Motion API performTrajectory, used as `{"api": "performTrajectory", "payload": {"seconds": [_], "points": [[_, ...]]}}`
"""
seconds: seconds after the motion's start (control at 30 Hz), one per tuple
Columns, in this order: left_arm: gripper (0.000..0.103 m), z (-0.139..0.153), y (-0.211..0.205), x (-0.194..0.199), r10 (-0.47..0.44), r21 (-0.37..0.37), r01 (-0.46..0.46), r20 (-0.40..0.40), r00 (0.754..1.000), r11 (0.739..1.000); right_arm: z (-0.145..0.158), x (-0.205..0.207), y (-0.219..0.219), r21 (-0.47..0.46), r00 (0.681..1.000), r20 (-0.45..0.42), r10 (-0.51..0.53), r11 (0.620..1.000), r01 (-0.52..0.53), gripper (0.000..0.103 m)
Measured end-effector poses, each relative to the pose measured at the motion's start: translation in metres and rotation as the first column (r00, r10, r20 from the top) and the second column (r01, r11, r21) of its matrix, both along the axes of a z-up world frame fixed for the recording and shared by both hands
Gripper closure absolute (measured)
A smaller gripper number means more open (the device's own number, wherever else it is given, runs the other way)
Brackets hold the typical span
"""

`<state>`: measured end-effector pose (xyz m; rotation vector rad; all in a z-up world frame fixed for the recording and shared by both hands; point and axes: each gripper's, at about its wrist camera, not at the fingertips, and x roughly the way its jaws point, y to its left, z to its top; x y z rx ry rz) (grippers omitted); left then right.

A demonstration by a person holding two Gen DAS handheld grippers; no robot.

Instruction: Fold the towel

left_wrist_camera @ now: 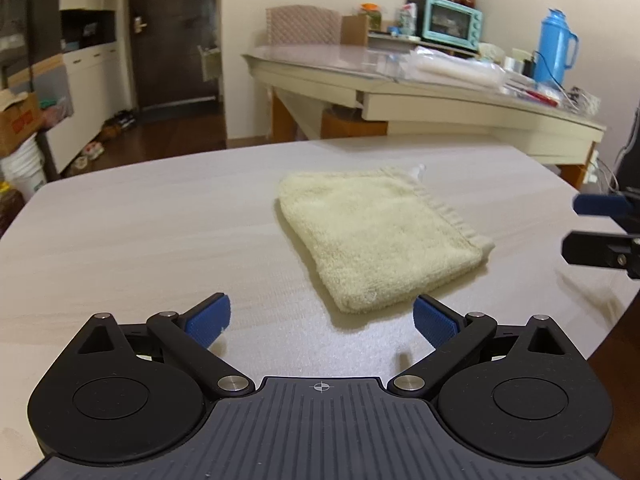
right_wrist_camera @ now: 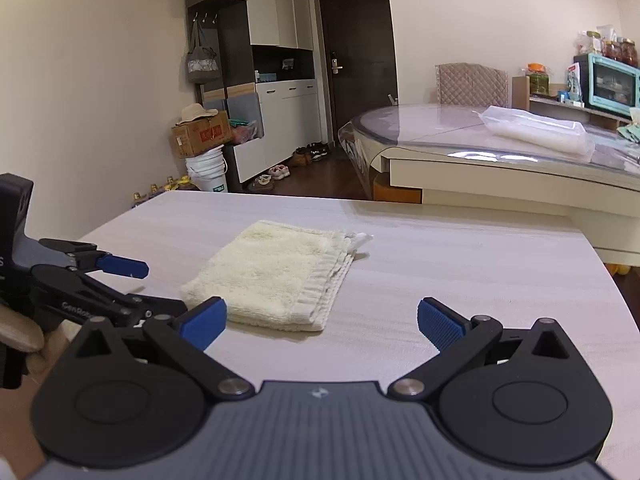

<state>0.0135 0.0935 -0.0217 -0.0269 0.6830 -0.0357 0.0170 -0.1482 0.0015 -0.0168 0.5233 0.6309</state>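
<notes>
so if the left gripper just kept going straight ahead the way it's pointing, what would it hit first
Most likely the folded cream terry towel on the pale wood-grain table. The open left gripper points at its near corner with nothing between, though its height above the table is unclear.

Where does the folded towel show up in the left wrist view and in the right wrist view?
Left wrist view: the towel lies right of centre on the table, beyond the open left hand-held gripper.
Right wrist view: the towel lies left of centre, ahead of the open right hand-held gripper.
Shared landmark: the turquoise toaster oven.
</notes>
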Motion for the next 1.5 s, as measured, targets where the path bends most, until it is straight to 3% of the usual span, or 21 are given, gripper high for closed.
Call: {"api": "performTrajectory", "payload": {"seconds": [0.1,0.3,0.53,0.7,1.03,1.5], "points": [[0.002,0.005,-0.003,-0.003,0.021,0.017,-0.021,0.003,1.0,1.0,0.002,-0.001,-0.001,0.002,1.0,-0.001,-0.015,1.0,0.015,0.0],[0.001,0.01,-0.002,-0.01,0.033,-0.001,-0.033,0.017,0.999,0.999,0.003,-0.008,0.008,-0.092,0.996,0.045,-0.078,0.992,0.082,0.0],[0.0,0.016,0.003,-0.014,0.069,-0.042,-0.068,0.02,0.997,0.997,0.005,-0.01,0.01,-0.08,0.998,-0.015,-0.055,0.995,0.053,0.0],[0.0,0.021,0.001,-0.016,0.081,-0.029,-0.08,0.025,0.996,0.996,0.007,-0.008,0.011,-0.078,0.998,-0.044,-0.053,0.996,0.049,0.0],[0.0,0.022,-0.009,-0.017,0.066,0.009,-0.066,0.011,0.998,0.998,0.004,-0.01,0.024,-0.141,0.998,-0.056,-0.042,0.989,0.034,0.0],[0.0,0.023,-0.001,-0.009,0.061,-0.019,-0.061,-0.007,0.998,0.998,0.001,-0.008,0.031,-0.162,0.997,-0.079,-0.012,0.987,-0.001,0.0]]}}
